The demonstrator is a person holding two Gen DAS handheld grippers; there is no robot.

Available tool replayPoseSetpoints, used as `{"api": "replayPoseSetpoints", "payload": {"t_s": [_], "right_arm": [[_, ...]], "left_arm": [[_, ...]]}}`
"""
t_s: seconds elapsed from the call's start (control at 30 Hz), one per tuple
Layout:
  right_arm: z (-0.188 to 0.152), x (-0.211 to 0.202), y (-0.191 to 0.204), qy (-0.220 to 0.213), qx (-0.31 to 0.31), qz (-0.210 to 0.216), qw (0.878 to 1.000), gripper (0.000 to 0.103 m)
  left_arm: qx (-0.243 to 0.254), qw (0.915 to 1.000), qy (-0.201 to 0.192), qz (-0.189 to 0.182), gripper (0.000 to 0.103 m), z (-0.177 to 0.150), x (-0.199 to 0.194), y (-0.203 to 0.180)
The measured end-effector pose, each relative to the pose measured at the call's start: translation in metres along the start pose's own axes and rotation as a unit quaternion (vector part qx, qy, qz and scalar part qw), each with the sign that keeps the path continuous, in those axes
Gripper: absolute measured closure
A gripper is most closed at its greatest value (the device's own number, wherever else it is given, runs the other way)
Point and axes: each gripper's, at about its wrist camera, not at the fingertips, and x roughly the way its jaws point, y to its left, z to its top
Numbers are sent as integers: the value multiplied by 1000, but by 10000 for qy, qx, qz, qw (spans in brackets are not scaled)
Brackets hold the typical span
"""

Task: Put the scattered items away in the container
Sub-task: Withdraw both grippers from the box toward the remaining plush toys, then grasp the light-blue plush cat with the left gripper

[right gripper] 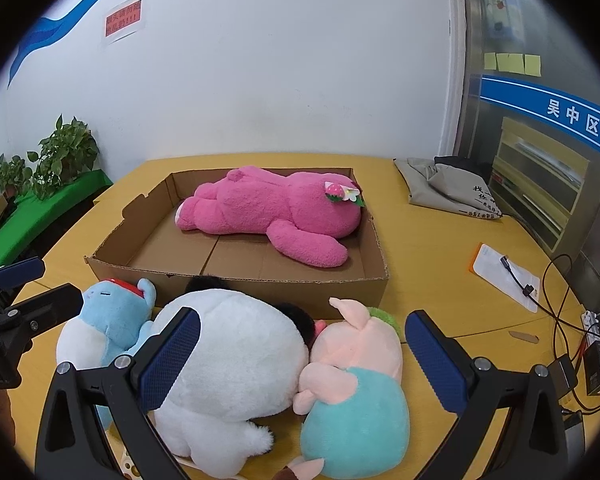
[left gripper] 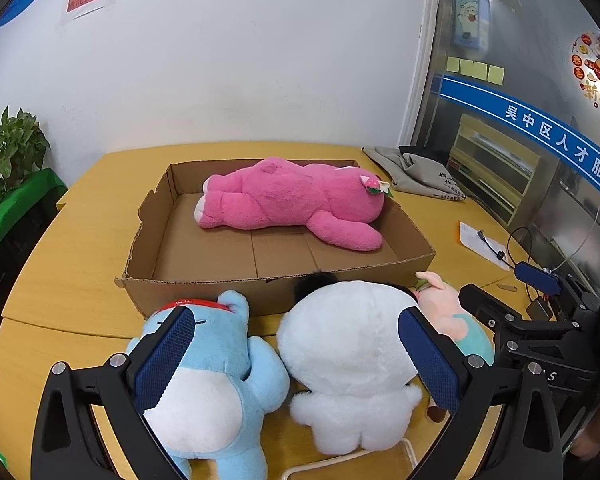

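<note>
A shallow cardboard box [left gripper: 204,292] [right gripper: 236,290] sits mid-table with a pink plush bear [left gripper: 292,204] [right gripper: 272,212] lying inside. In front of the box lie three plush toys: a light blue one [left gripper: 216,364] [right gripper: 108,320], a white one [left gripper: 348,356] [right gripper: 236,360], and a pink pig in teal [left gripper: 456,320] [right gripper: 356,384]. My left gripper [left gripper: 296,360] is open just above the blue and white toys. My right gripper [right gripper: 304,360] is open just above the white toy and the pig. Neither holds anything.
The yellow table [left gripper: 80,280] carries a grey cloth bag [left gripper: 416,172] [right gripper: 448,188] at the back right, a white pouch with a cable [right gripper: 504,276], and cables and a power strip [right gripper: 588,344] at the right. Potted plants [right gripper: 60,156] stand at left.
</note>
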Motion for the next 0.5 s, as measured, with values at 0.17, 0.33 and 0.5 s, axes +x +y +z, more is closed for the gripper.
{"api": "replayPoseSetpoints", "payload": {"t_s": [0.17,0.33,0.5], "right_arm": [[-2,3,1,56,21,-2,10000,1],[-4,4,6,120,-20,27,9999,1],[-10,11,25,313,-180,474,9982,1]], "left_arm": [[-32,10000,45,26,0,-4,1,6],[-121,9995,152,-234,0,-10,-4,25],[-235,9994,242,-12,0,-19,-7,58]]}}
